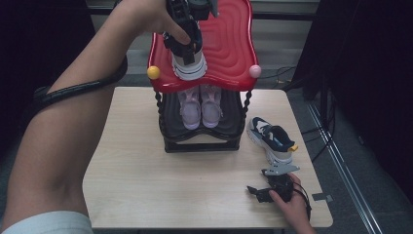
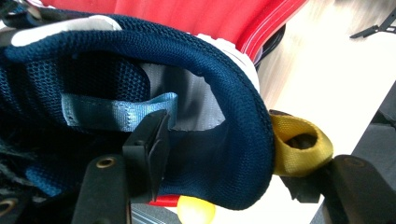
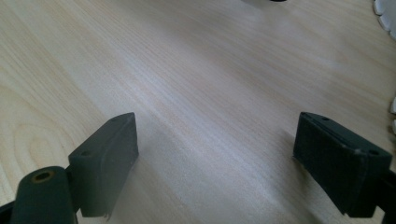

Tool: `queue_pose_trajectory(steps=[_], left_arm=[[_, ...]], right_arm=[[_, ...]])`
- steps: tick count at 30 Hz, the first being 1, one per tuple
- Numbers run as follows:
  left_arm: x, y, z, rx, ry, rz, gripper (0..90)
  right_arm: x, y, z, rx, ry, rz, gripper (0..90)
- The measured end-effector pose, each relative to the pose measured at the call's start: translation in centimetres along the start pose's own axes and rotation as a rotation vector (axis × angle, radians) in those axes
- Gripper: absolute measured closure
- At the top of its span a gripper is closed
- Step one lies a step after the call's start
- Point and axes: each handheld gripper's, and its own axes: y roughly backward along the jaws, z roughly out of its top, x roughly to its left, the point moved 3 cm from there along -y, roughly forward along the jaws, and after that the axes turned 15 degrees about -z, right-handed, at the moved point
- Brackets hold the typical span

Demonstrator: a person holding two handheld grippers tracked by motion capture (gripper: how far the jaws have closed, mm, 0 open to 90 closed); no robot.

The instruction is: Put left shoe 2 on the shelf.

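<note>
At top centre of the high view, the left gripper (image 1: 187, 41) pinched the navy sneaker (image 1: 189, 66) by its heel collar (yellow loop (image 2: 299, 144) outside) over the red rack shelf (image 1: 229, 44). At lower right, the right gripper (image 1: 272, 187) rested spread wide on the table (image 1: 146, 175).

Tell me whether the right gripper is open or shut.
Open: the right gripper rests on the light wooden table, its black jaws wide apart with bare wood between them.

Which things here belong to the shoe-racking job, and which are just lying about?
In the job:
left gripper, shut on the navy sneaker
red top shelf
matching sneaker on the table
right gripper, jaws open

Lying about:
pink shoes on the lower shelf
grey tape scrap
</note>
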Motion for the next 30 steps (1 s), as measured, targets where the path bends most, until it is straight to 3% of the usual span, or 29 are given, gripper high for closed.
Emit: queue_pose_trajectory(steps=[6, 9, 18, 21, 23, 25, 30], left_arm=[[-0.2, -0.1, 0.5, -0.017, 0.024, -0.003, 31.0], [-0.4, -0.3, 0.7, -0.004, 0.024, -0.005, 29.4], [-0.5, -0.3, 0.9, -0.007, 0.056, 0.002, 29.8], [-0.5, -0.4, 1.1, -0.028, 0.071, -0.019, 33.4], [-0.6, -0.5, 1.1, -0.038, 0.070, -0.034, 41.0], [-0.6, -0.7, 1.3, -0.060, 0.096, -0.037, 42.9], [-0.6, -1.1, 1.6, -0.083, 0.114, -0.035, 49.1]], right_arm=[[0.0, 0.0, 0.0, 0.000, 0.000, 0.000, 13.5], [0.0, 0.0, 0.0, 0.000, 0.000, 0.000, 13.5], [0.0, 0.0, 0.0, 0.001, 0.001, -0.002, 13.5], [0.0, 0.0, 0.0, 0.001, 0.002, -0.004, 13.4], [0.0, 0.0, 0.0, 0.000, 0.003, -0.004, 13.4], [0.0, 0.0, 0.0, 0.001, 0.002, -0.004, 13.5], [-0.1, 0.0, 0.0, 0.001, 0.003, -0.004, 13.4]])
